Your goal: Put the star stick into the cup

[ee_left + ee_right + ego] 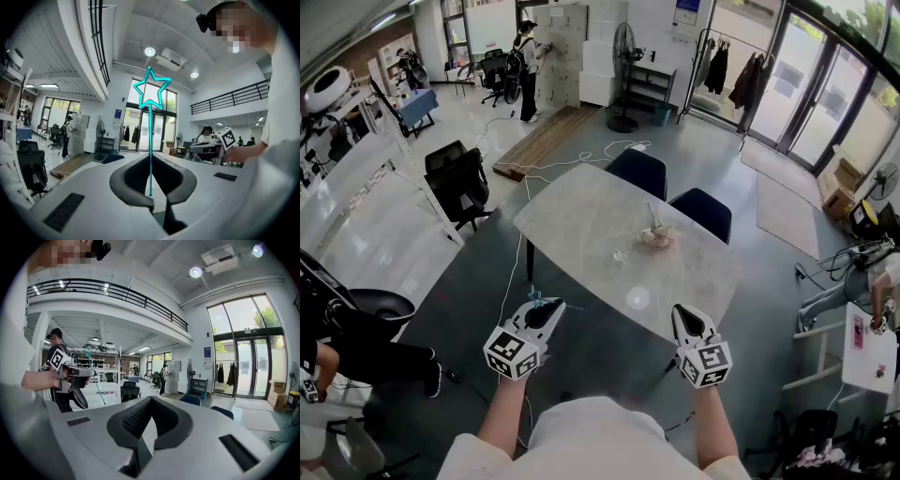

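- Left gripper view: the left gripper (153, 203) is clamped on the foot of the star stick (150, 140), star upright above the jaws.
- Right gripper (139, 442): jaws together, empty, well apart from the stick.

A pale marble table (581, 225) has two dark blue chairs (637, 172) at its far side. A small flower bunch (657, 235) lies on the table. A standing fan (625, 56) is further behind.

The star stick (150, 93) is made of glossy, translucent teal plastic. The table (581, 225) at twelve o'clock is topped in smooth, faintly shiny, pale stone-look material.
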Tool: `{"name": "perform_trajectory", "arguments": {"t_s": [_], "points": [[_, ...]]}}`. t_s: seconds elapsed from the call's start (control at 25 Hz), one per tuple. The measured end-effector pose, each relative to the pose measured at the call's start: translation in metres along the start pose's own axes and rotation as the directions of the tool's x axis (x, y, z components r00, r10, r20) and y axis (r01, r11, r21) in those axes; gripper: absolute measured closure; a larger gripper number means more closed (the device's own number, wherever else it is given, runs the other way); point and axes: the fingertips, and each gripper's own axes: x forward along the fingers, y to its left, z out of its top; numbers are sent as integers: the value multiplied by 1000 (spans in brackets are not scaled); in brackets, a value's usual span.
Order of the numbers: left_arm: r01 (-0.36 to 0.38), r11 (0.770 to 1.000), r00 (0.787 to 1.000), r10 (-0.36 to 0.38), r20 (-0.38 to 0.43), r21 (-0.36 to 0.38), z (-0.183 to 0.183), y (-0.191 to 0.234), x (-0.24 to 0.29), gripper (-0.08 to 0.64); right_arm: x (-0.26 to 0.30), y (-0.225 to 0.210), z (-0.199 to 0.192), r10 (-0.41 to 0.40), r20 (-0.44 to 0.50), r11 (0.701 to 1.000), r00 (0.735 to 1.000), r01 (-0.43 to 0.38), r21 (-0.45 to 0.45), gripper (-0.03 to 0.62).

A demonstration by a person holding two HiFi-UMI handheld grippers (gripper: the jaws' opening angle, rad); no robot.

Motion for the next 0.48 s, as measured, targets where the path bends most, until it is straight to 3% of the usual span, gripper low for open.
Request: {"name": "perform_trajectory", "arguments": {"t_s": [0.48], "points": [[1,1000,1000,-1,-1,-11,-10,-5,6,532,-1,-5,-9,4,8,1000,1000,-4,8,586]]}}
